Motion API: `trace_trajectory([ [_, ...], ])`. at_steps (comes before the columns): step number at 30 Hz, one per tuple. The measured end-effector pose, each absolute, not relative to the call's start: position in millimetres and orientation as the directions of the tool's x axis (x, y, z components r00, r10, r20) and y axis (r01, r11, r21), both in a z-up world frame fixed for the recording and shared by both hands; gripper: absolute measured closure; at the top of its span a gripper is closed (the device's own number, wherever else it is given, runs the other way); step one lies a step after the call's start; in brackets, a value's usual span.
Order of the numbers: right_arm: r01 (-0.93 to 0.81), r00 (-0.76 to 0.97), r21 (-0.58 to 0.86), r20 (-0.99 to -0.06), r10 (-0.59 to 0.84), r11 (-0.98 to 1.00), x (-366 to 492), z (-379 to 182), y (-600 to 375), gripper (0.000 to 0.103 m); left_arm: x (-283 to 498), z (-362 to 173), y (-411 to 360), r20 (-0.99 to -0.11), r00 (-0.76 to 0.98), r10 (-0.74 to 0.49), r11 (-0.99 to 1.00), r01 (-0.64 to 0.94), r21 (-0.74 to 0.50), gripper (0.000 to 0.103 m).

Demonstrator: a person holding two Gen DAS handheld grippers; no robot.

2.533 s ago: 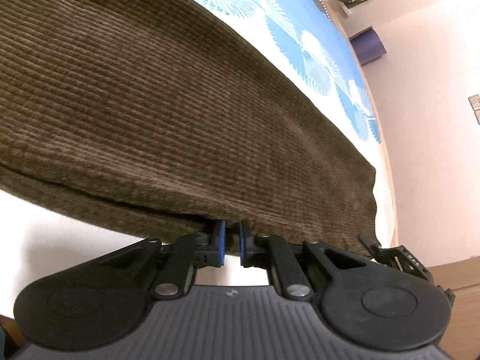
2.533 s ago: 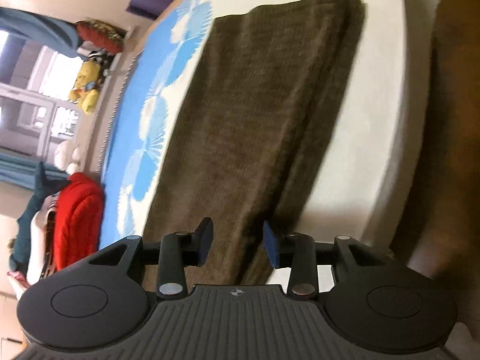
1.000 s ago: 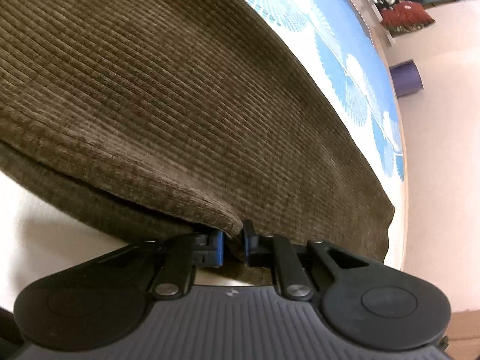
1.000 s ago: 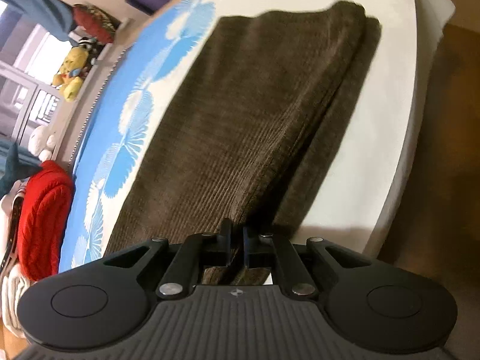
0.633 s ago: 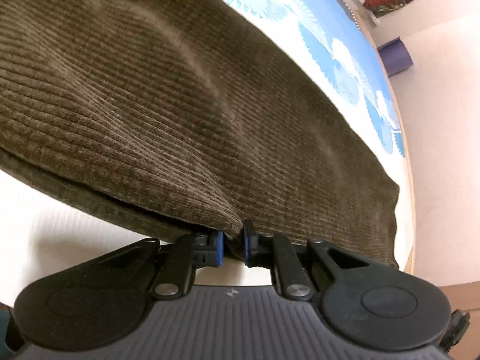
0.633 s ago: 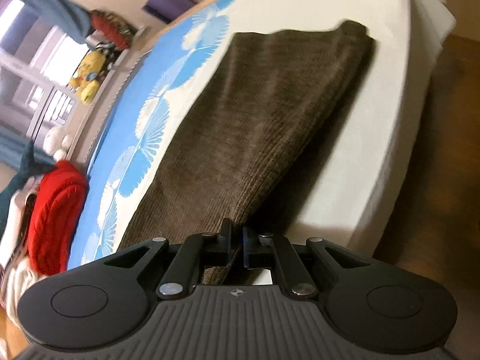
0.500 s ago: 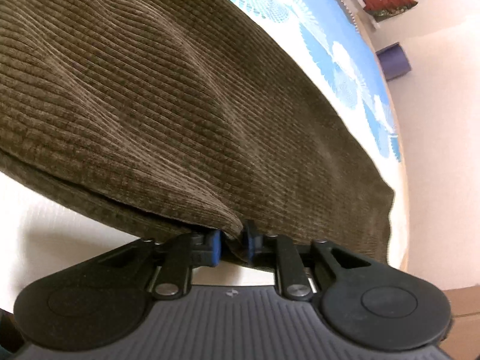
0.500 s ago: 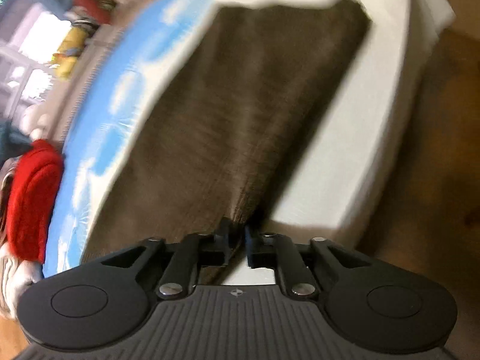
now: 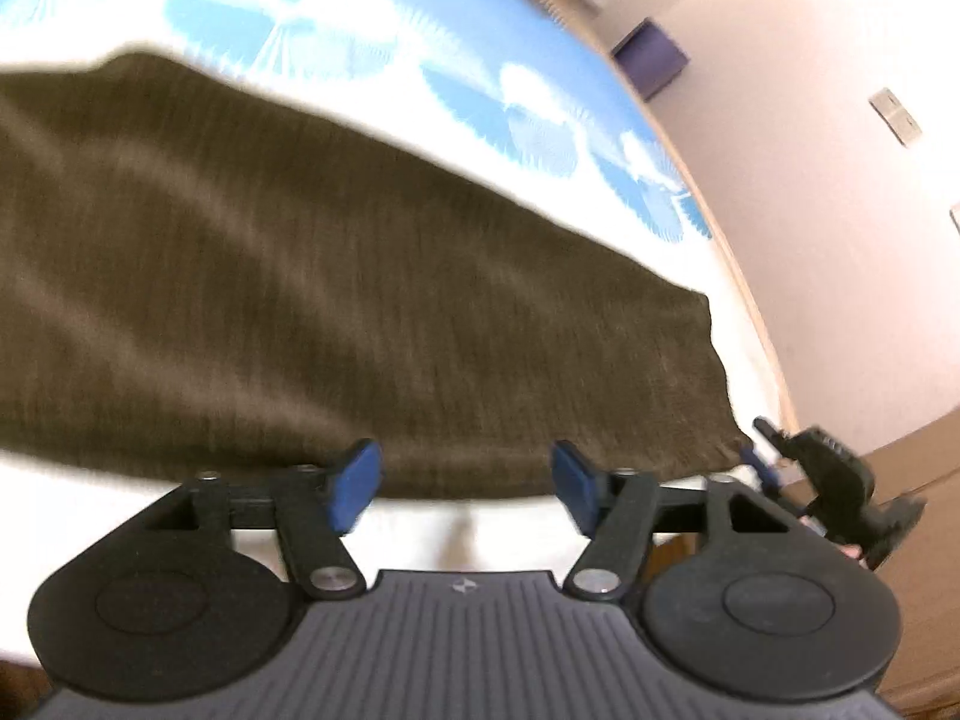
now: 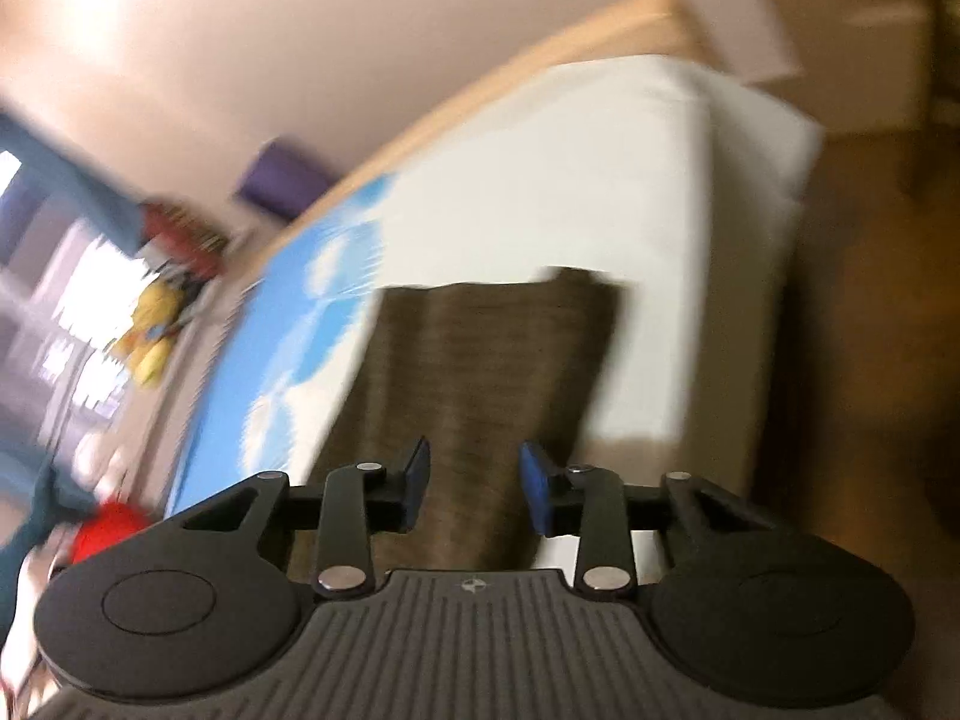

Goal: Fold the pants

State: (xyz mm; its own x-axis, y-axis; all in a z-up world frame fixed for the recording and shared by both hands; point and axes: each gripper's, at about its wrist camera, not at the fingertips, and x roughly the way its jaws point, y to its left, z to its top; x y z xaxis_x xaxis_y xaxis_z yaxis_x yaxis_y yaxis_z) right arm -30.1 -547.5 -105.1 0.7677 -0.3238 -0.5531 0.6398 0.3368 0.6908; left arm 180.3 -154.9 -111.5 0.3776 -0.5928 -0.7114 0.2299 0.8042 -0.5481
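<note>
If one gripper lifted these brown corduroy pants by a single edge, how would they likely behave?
The pants would probably droop and unfold: they lie flat and limp in folded layers on the bed. The ribbed cloth likely gives the pads decent grip. Thick fabric suggests moderate weight, so a one-edge lift may drag the rest.

A bed (image 9: pixel 420 516) with a blue-and-white cover (image 9: pixel 360 18) stands against a pale pink wall (image 9: pixel 810 192); a purple box (image 9: pixel 651 57) sits beside it, with a bright window (image 10: pixel 78 300) beyond.
</note>
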Motion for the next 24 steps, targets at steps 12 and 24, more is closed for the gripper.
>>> trace_trajectory([
  [12, 0.701, 0.701, 0.686, -0.609, -0.372, 0.196, -20.8, -139.4, -623.0, 0.094, 209.6, -138.4, -80.9, -0.794, 0.458, -0.400, 0.910, 0.098, -0.402, 0.022],
  [24, 0.289, 0.883, 0.520, -0.470, -0.013, 0.804, 95.3, -32.4, -465.6, 0.051, 276.4, -89.8, 71.5, -0.742, 0.662, -0.107, 0.969, -0.099, -0.228, 0.018],
])
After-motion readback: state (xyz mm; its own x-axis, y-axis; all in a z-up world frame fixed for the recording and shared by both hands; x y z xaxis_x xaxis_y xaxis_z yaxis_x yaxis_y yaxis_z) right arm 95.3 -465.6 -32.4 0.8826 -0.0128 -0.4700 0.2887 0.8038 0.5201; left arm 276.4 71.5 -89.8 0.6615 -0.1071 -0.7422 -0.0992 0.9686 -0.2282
